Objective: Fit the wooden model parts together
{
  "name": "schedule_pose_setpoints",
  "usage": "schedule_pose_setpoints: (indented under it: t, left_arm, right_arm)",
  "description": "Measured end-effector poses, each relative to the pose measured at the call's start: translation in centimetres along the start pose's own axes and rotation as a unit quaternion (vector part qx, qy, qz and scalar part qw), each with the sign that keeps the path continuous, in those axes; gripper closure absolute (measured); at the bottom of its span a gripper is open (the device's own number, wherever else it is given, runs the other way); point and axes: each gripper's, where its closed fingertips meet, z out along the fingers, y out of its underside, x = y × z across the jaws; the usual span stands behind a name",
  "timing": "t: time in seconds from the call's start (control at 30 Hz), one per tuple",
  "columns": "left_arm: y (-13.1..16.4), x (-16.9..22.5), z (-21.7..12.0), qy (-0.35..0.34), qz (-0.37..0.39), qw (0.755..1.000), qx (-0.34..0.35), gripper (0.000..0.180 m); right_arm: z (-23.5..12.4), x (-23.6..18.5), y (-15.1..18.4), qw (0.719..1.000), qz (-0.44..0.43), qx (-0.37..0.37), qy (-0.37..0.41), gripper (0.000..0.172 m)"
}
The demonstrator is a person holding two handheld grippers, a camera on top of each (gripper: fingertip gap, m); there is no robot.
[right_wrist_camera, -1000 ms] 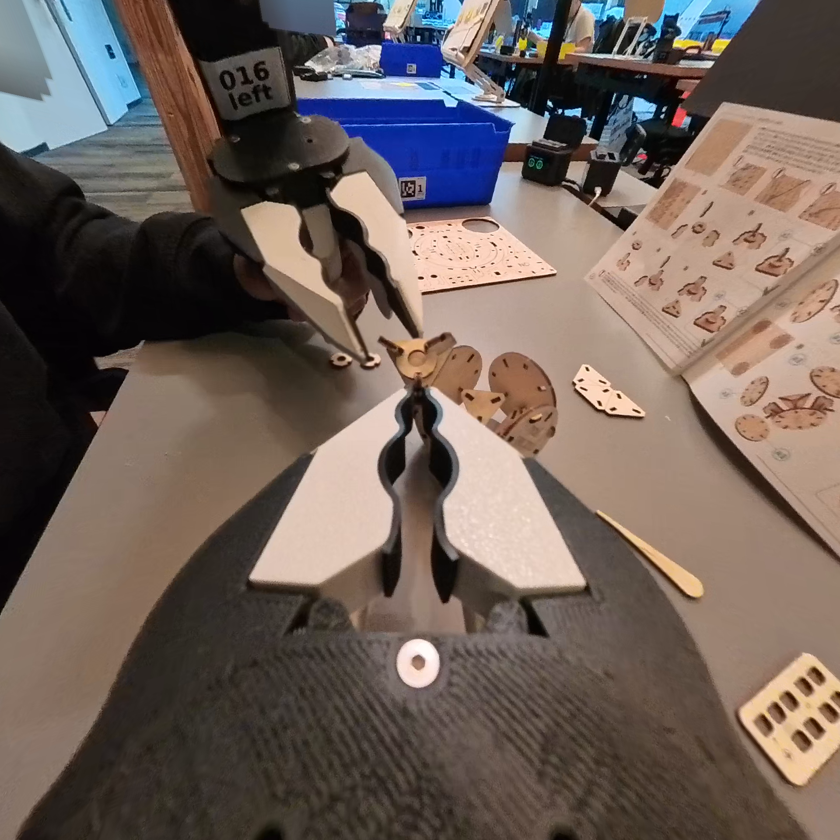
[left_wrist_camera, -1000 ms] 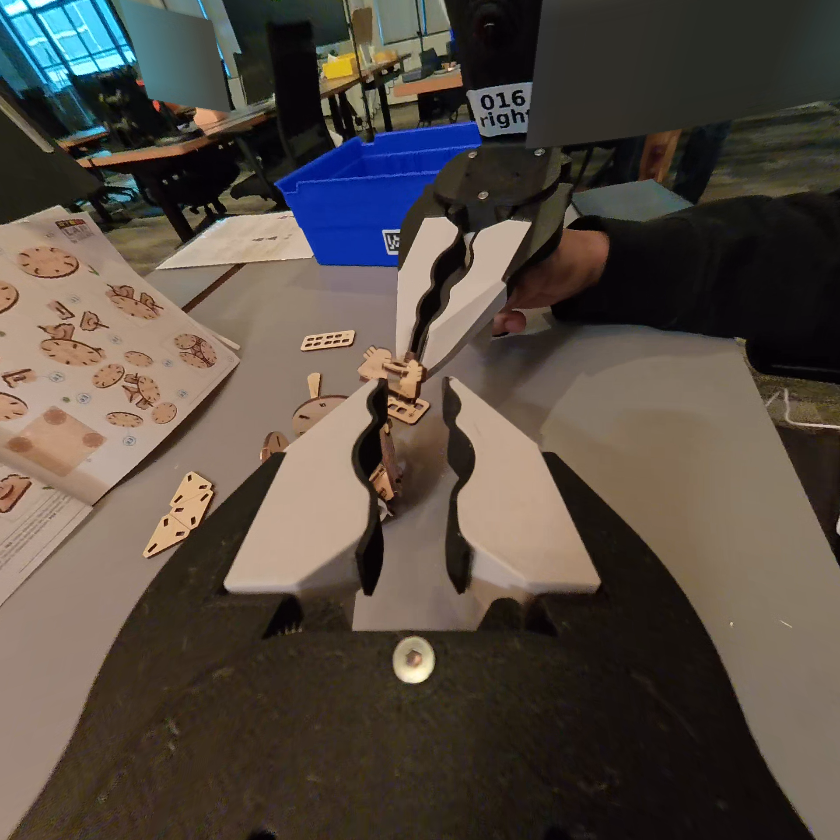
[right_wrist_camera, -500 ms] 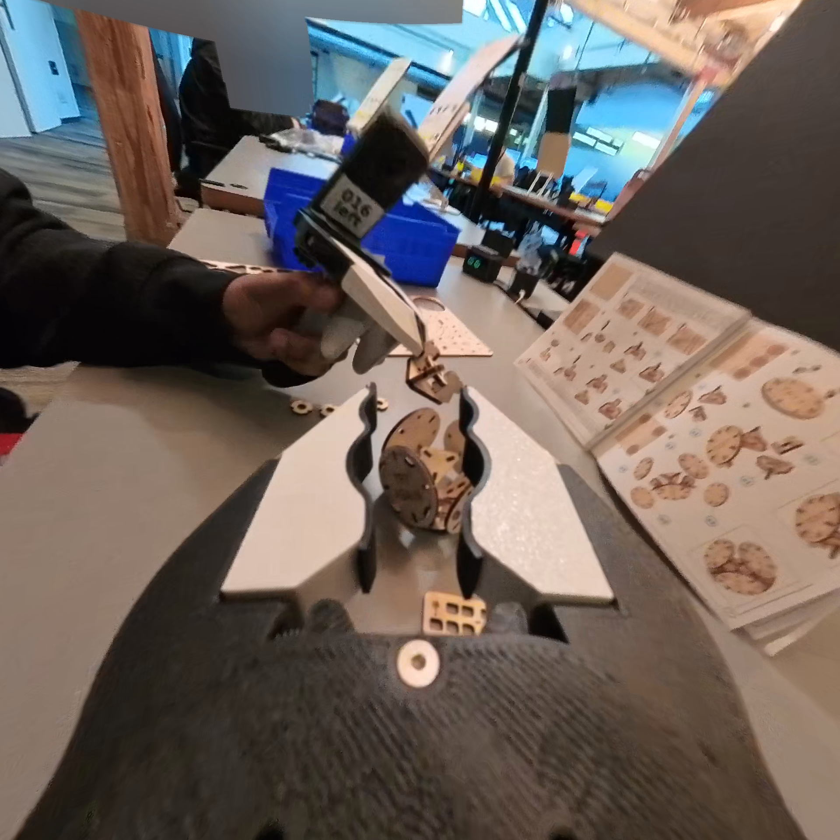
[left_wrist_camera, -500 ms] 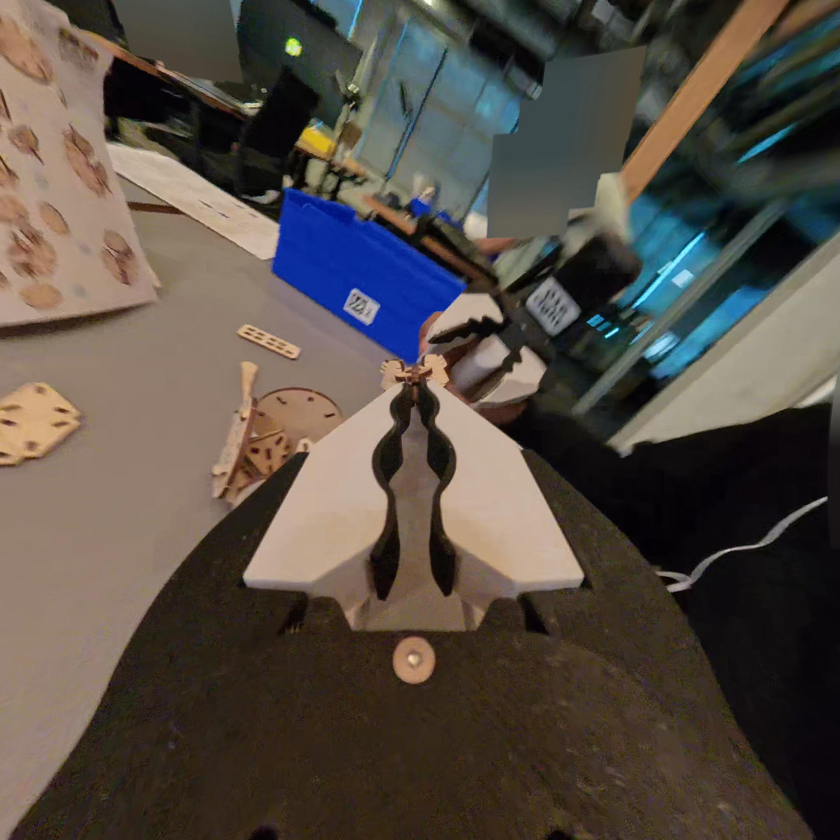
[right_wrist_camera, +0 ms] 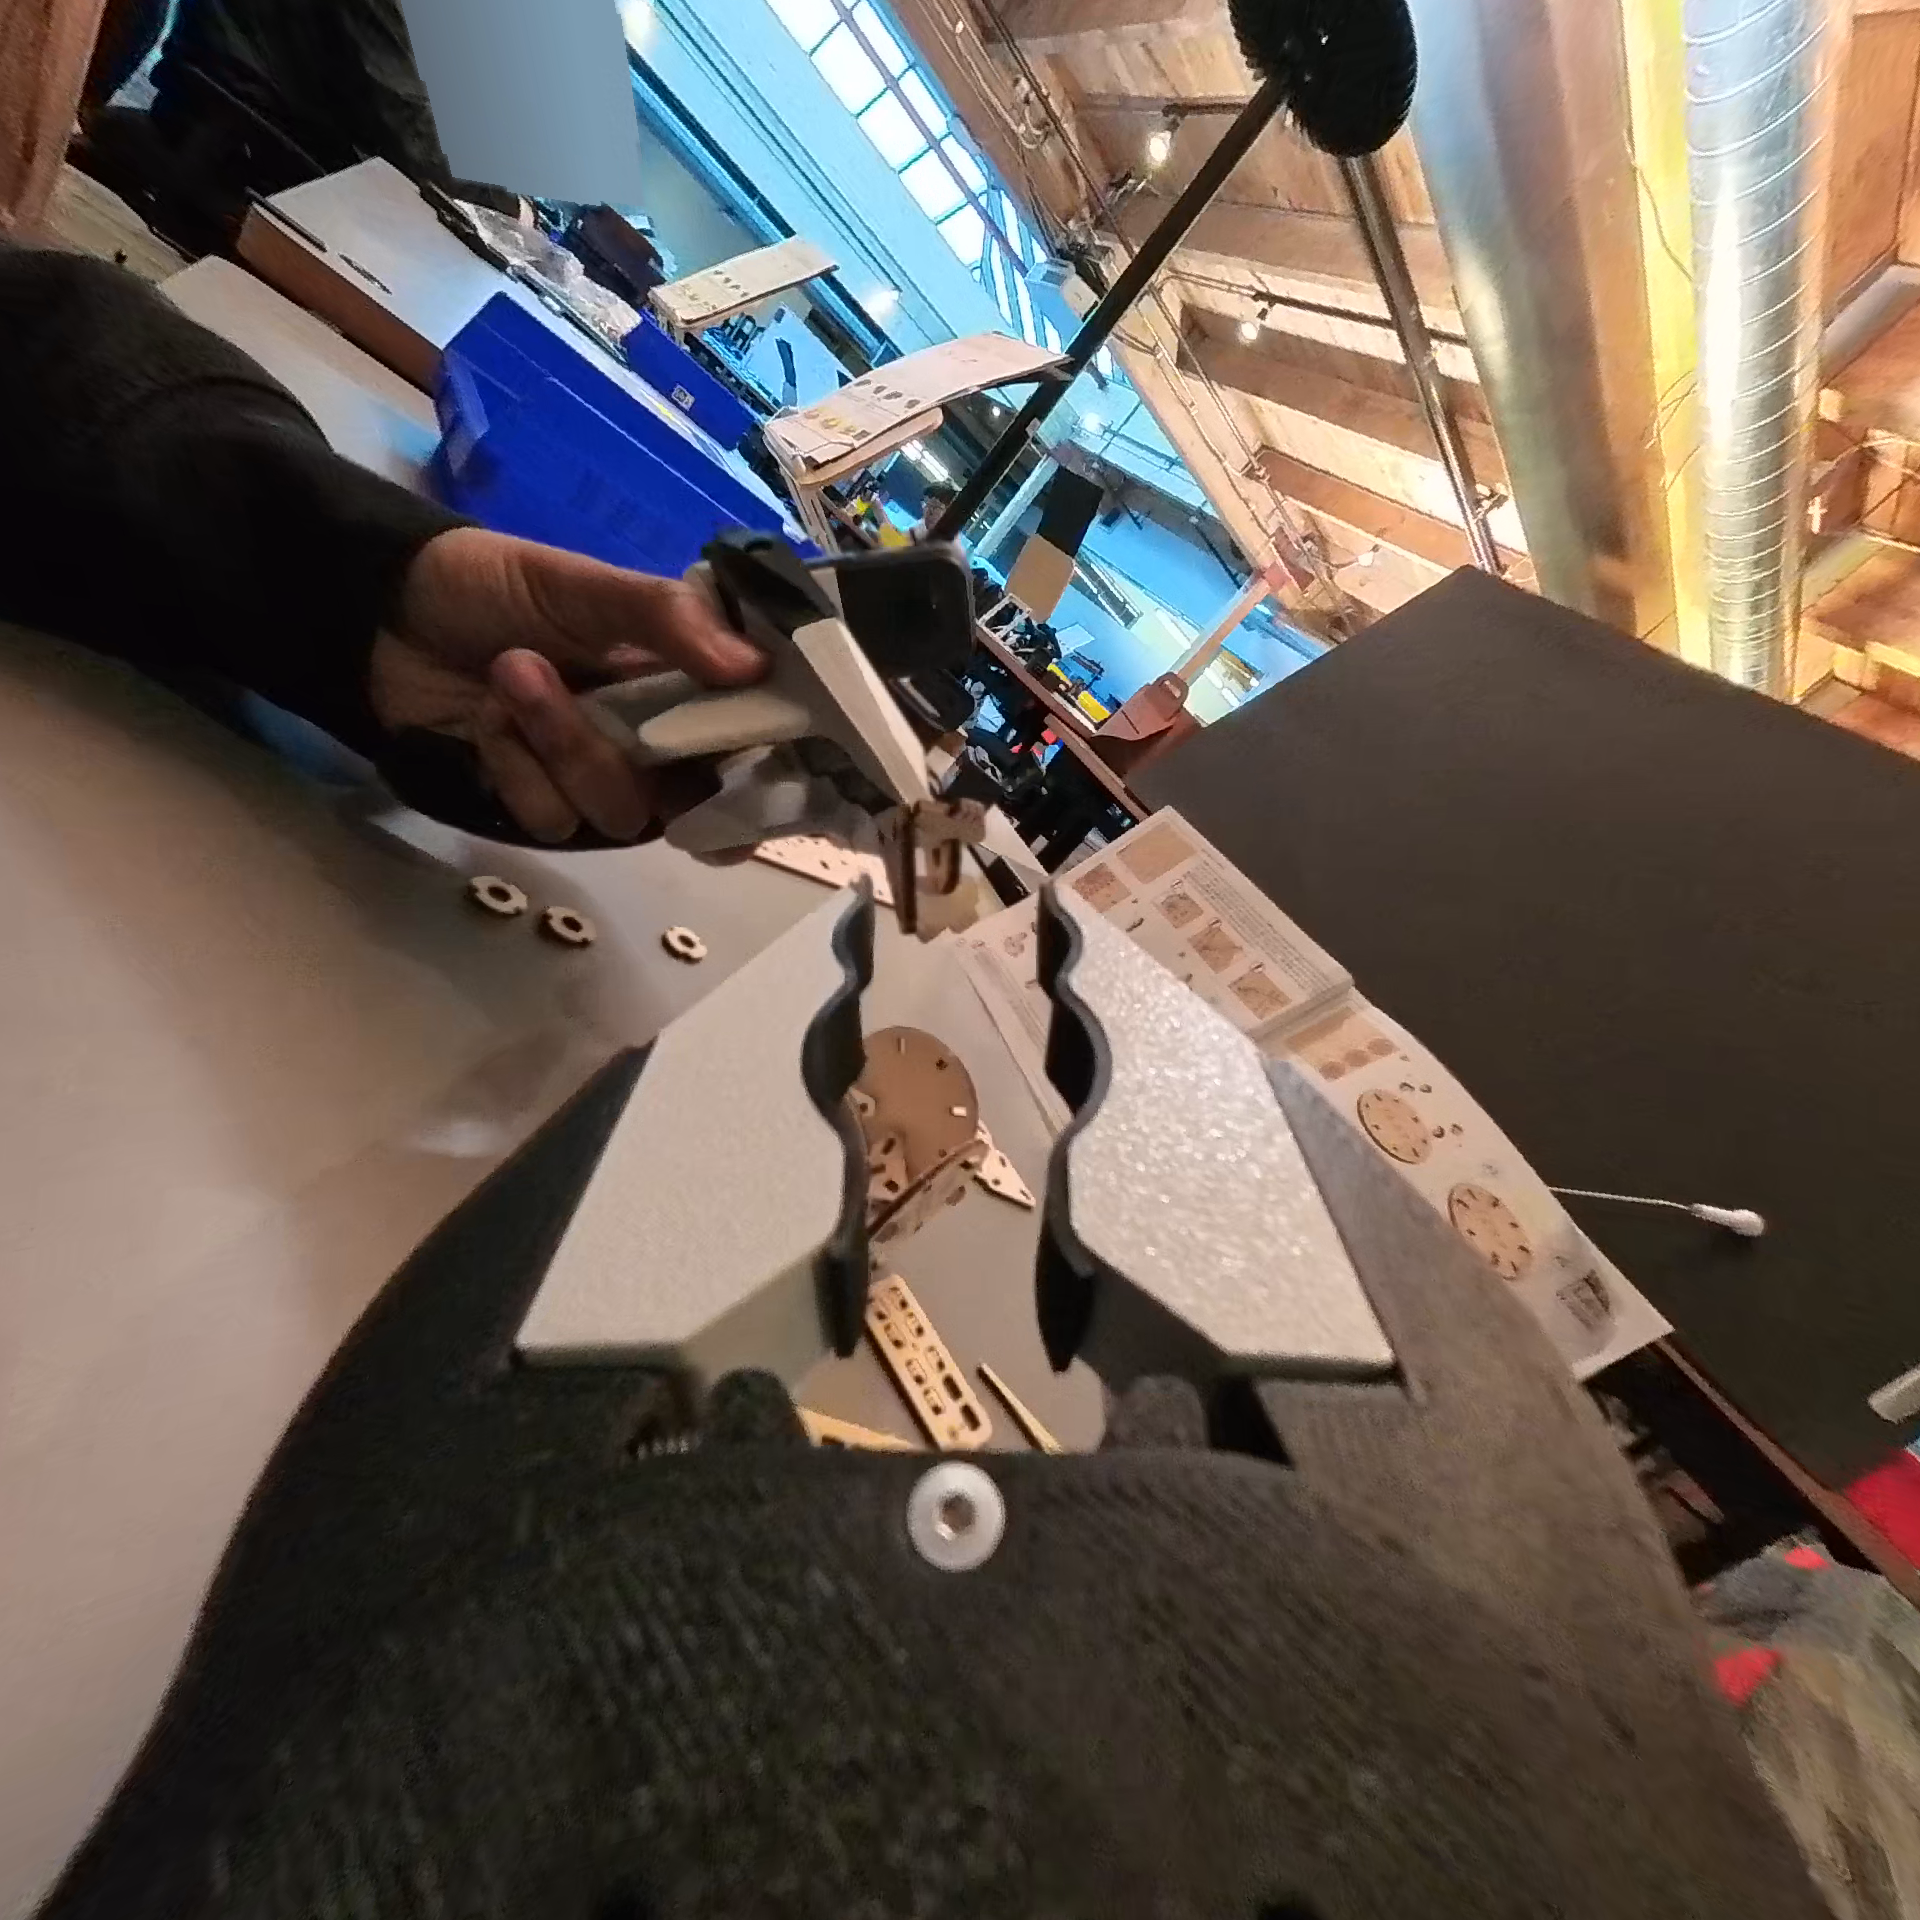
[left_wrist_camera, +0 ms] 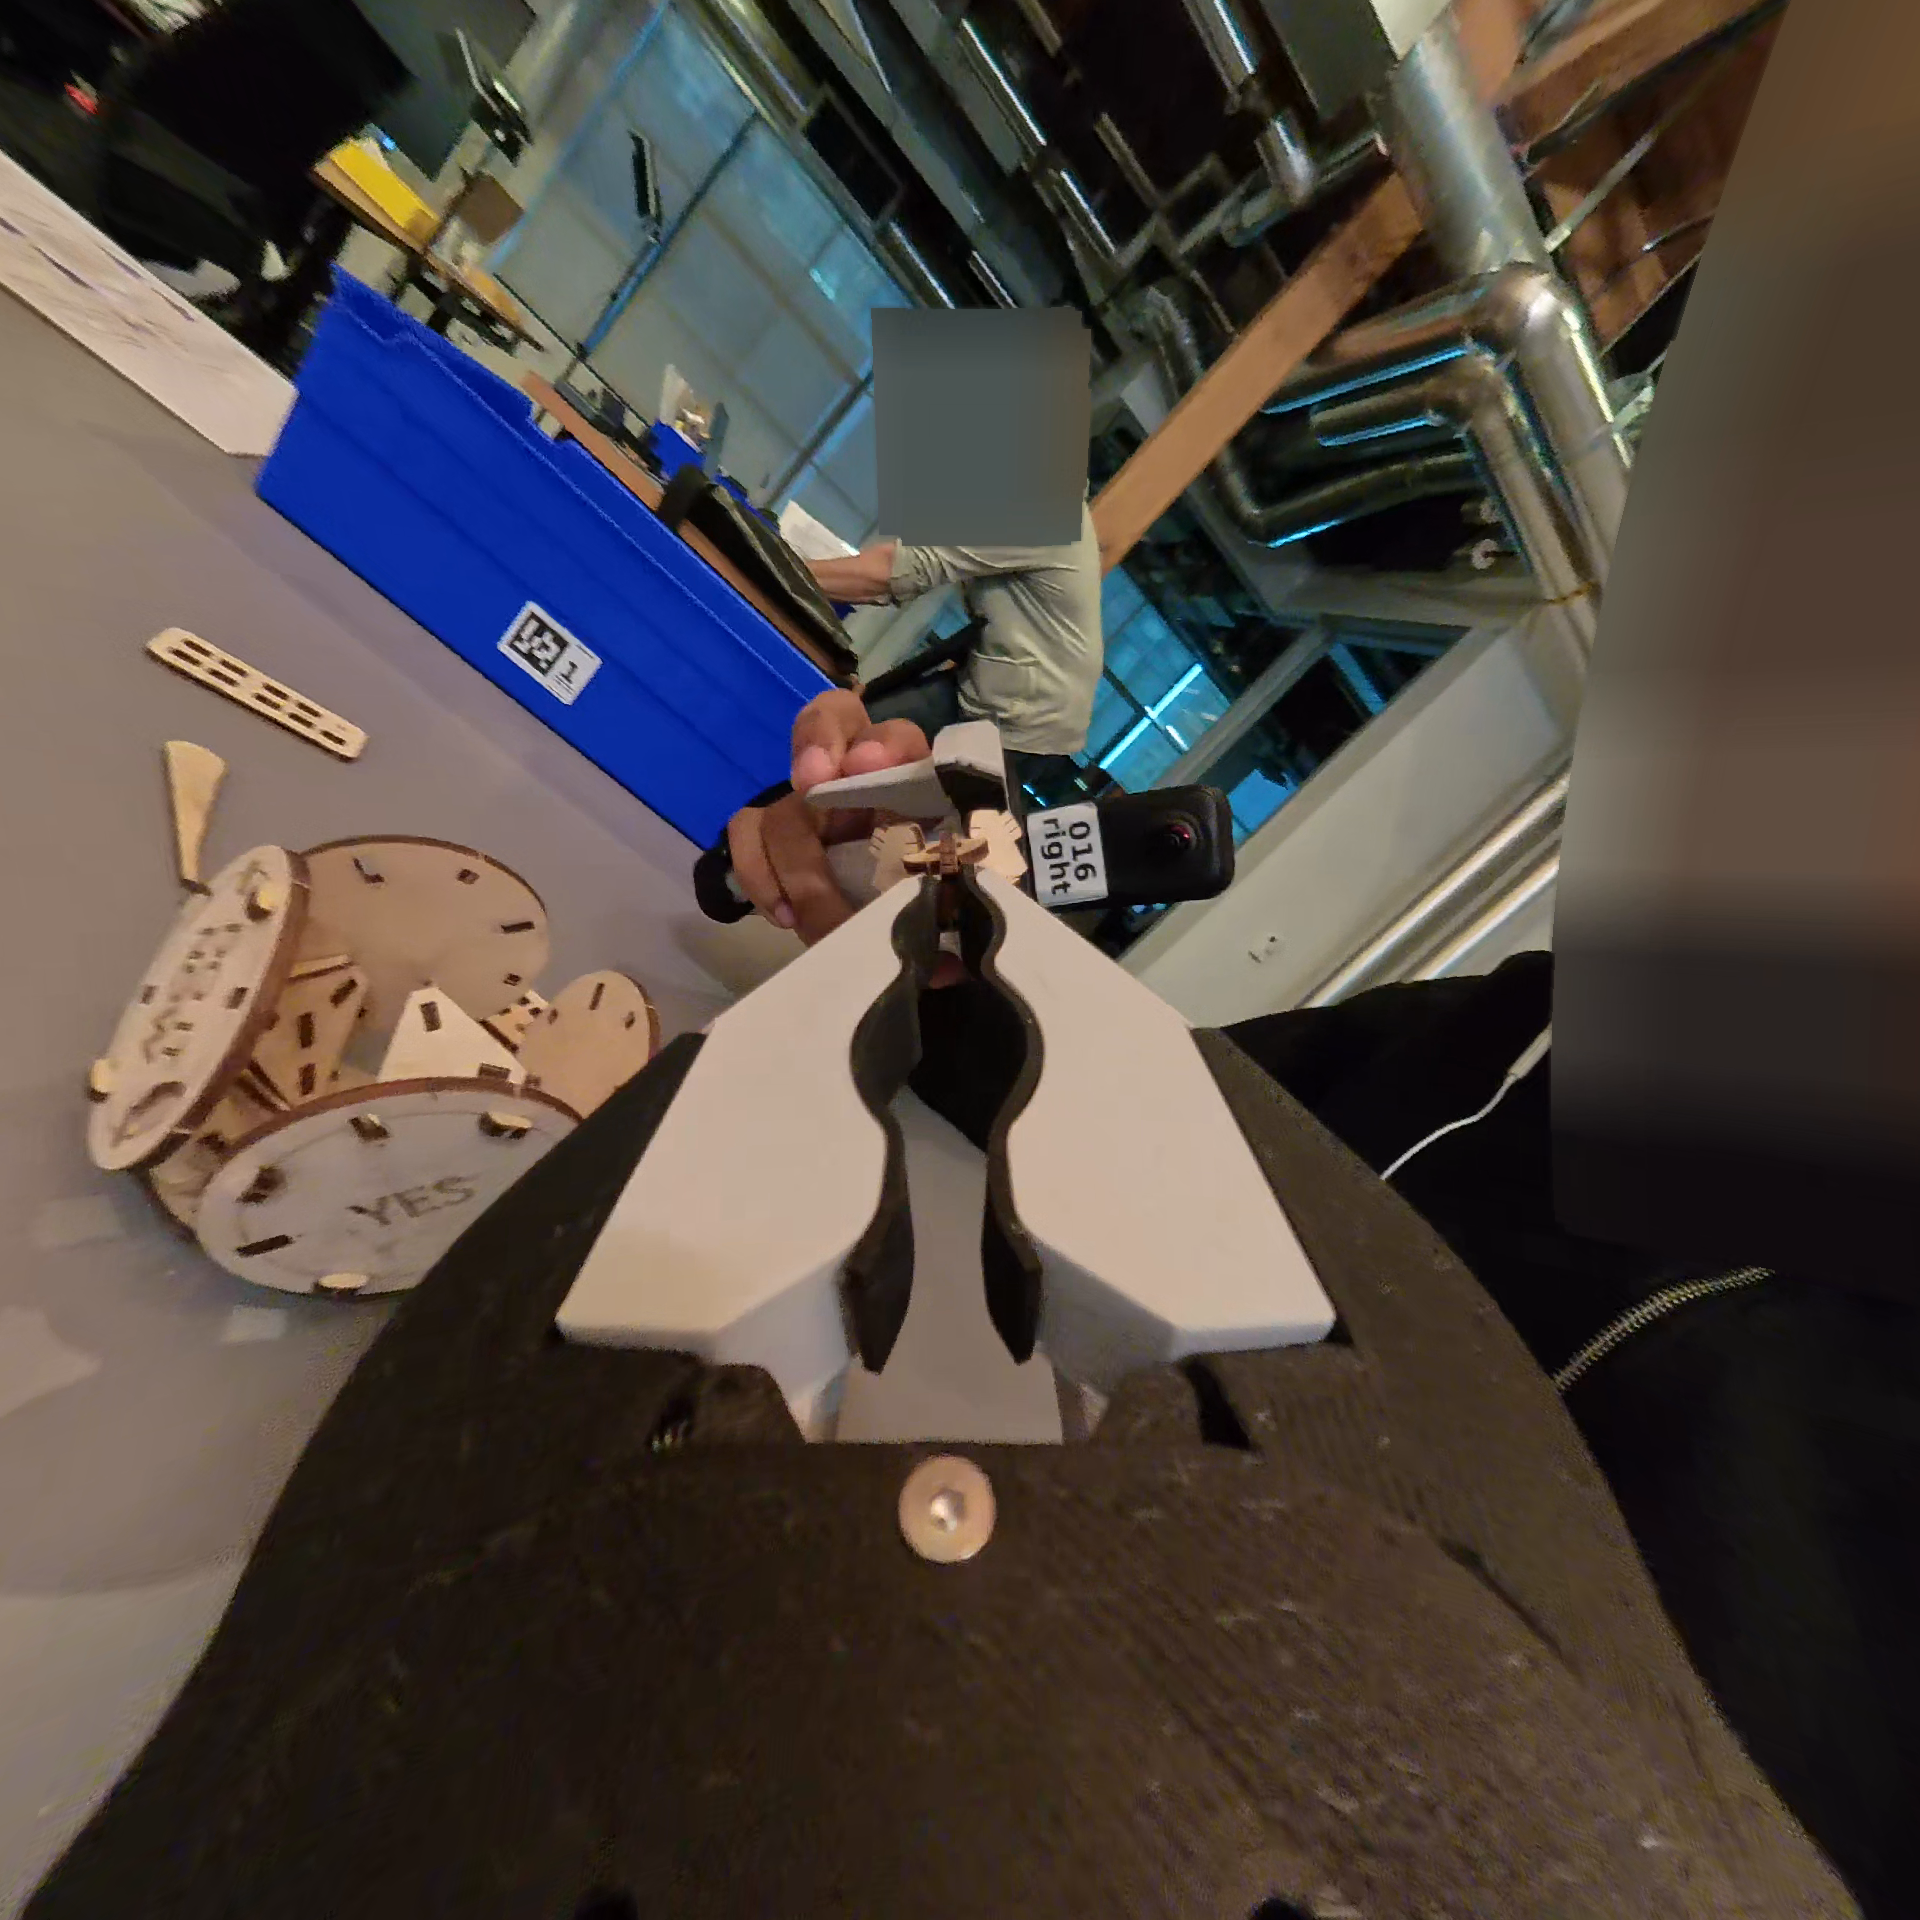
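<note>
Plywood piece point(left_wrist_camera: 943, 854), small, flat and notched, is sitting pinched in left claw point(left_wrist_camera: 943, 883) at frame centre; right claw point(right_wrist_camera: 951, 914) is hanging spread, gripping nothing, over smooth grey table point(right_wrist_camera: 208, 1039).

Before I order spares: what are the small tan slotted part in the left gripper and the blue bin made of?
Small tan slotted part: thin plywood, apparently laser-cut; matte pale faces, dark edges. Blue bin: probably moulded plastic; even colour, smooth stepped walls with slight sheen.

Open-plan workshop: exposed ducts point(left_wrist_camera: 1496, 343), desks point(right_wrist_camera: 343, 260)
</note>
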Motion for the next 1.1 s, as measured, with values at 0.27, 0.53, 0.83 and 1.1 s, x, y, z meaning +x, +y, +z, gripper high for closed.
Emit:
schedule_pose_setpoints:
  t: [0.27, 0.53, 0.83, 1.1]
  left_arm:
    - [1.6, 0.7, 1.1, 0.045, -0.04, 0.998, -0.033, 0.18]
    - [1.6, 1.3, 1.3, 0.052, -0.018, 0.998, -0.032, 0.161]
    - [1.6, 2.7, 1.8, -0.088, 0.333, 0.937, -0.051, 0.124]
    - [3.2, 2.3, 2.4, -0.147, 0.461, 0.869, -0.101, 0.147]
  right_arm:
    - [-0.2, -1.3, -0.7, 0.999, 0.005, 0.019, -0.042, 0.15]
    - [-0.4, -1.5, -1.3, 0.997, 0.027, 0.032, -0.061, 0.16]
    - [-1.1, -1.1, -2.4, 0.976, 0.173, 0.064, -0.12, 0.16]
    - [-1.0, -2.7, -2.1, 0.959, 0.216, 0.046, -0.177, 0.16]
